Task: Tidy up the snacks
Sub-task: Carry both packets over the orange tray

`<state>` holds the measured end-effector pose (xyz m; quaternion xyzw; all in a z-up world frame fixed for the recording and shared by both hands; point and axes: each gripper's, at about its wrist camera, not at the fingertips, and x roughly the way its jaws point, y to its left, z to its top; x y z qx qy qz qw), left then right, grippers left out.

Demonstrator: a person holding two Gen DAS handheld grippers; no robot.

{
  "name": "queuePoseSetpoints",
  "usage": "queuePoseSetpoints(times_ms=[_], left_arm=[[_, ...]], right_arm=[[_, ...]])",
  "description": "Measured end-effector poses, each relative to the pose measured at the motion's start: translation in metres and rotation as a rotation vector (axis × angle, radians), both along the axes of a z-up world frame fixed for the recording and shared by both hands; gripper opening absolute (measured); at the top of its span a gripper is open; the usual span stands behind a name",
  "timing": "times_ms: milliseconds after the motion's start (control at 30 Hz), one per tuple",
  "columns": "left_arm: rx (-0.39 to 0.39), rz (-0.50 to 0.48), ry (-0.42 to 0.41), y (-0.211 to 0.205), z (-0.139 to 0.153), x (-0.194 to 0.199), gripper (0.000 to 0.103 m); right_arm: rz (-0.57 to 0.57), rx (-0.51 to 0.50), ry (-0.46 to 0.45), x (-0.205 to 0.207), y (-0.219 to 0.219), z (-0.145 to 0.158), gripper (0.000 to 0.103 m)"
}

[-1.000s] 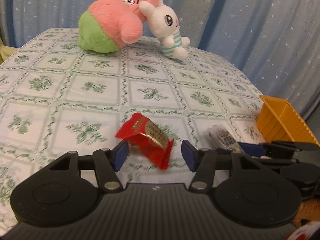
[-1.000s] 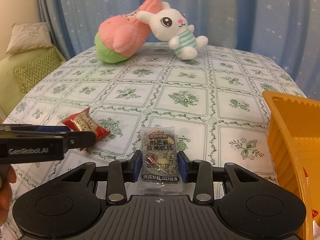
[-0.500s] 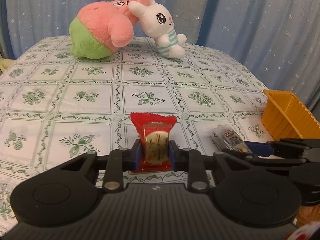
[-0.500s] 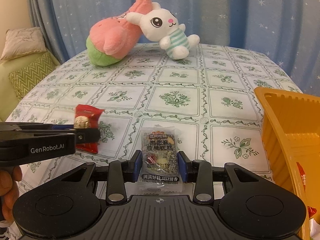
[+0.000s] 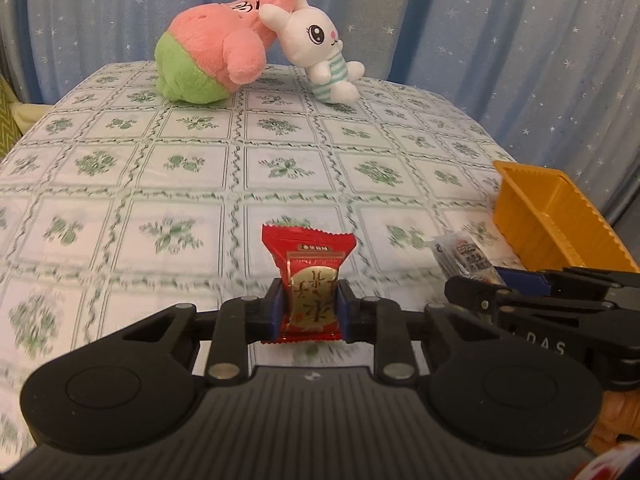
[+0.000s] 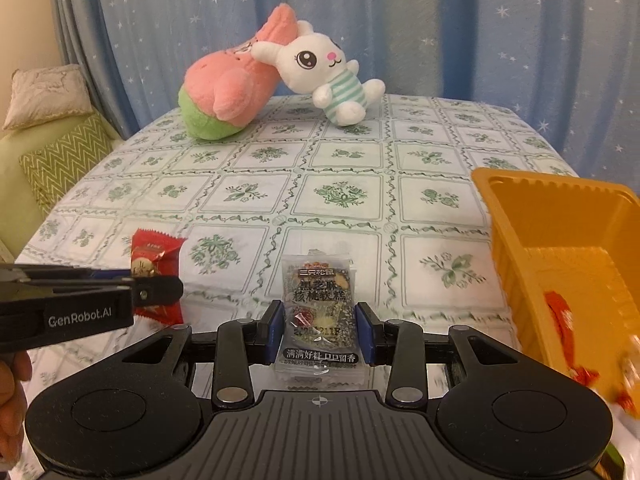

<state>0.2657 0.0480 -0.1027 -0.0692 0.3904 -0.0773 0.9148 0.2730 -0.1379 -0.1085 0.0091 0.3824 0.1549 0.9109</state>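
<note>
Gripping on both sides: left gripper (image 5: 310, 314) has its blue pads clamped narrow on a small red foil snack packet with a gold round label (image 5: 309, 280), packet upright between the jaws and raised off the cloth; the right wrist view shows the same packet (image 6: 154, 258) pinched at the tip of that tool. Right gripper (image 6: 320, 334) is closed on a clear plastic snack packet with dark sesame filling and white Chinese print (image 6: 319, 312), pads pressing both long edges, printed end toward the camera. From the left wrist view that clear packet (image 5: 464, 258) sits at the right tool's tip, just beside the orange plastic tray (image 5: 560, 220). Same tray (image 6: 520, 216) fills the right edge of the right view, tilted look from fisheye, with some red-and-orange wrappers (image 6: 560, 312) blurred inside it; can't tell how many. Table is covered in a white cloth with green floral squares (image 5: 280, 168). Far end: pink-and-green plush toy (image 5: 212, 60) with a white plush rabbit in a striped green shirt (image 5: 320, 60) leaning on it, touching. Blue star-print curtain (image 5: 480, 40) behind. Cushions, one green zigzag (image 6: 68, 160), at left of the right view. Part of a hand (image 6: 12, 400) shows under the left tool.
</note>
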Motion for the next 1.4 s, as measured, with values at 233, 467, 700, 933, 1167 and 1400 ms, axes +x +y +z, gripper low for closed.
queuePoseSetpoints(times_ms=[233,467,700,933,1167,1400], left_arm=[[-0.030,0.017,0.003,-0.009,0.026,-0.051,0.023],[-0.028,0.016,-0.016,-0.025,0.058,-0.094,0.023],[-0.024,0.013,-0.028,-0.042,0.082,-0.134,0.023],[-0.023,-0.002,-0.044,-0.060,0.098,-0.164,0.023],[-0.021,-0.022,-0.055,-0.074,0.107,-0.183,0.023],[-0.028,-0.041,-0.056,-0.082,0.109,-0.191,0.023]], right_arm=[[-0.028,0.022,0.008,-0.043,-0.015,0.019,0.038],[-0.075,0.064,0.018,-0.093,-0.035,0.042,0.038],[-0.117,0.109,0.010,-0.138,-0.058,0.066,0.038],[-0.138,0.121,-0.024,-0.170,-0.073,0.086,0.038],[-0.159,0.136,-0.029,-0.191,-0.088,0.095,0.038],[-0.180,0.122,-0.022,-0.203,-0.098,0.097,0.038]])
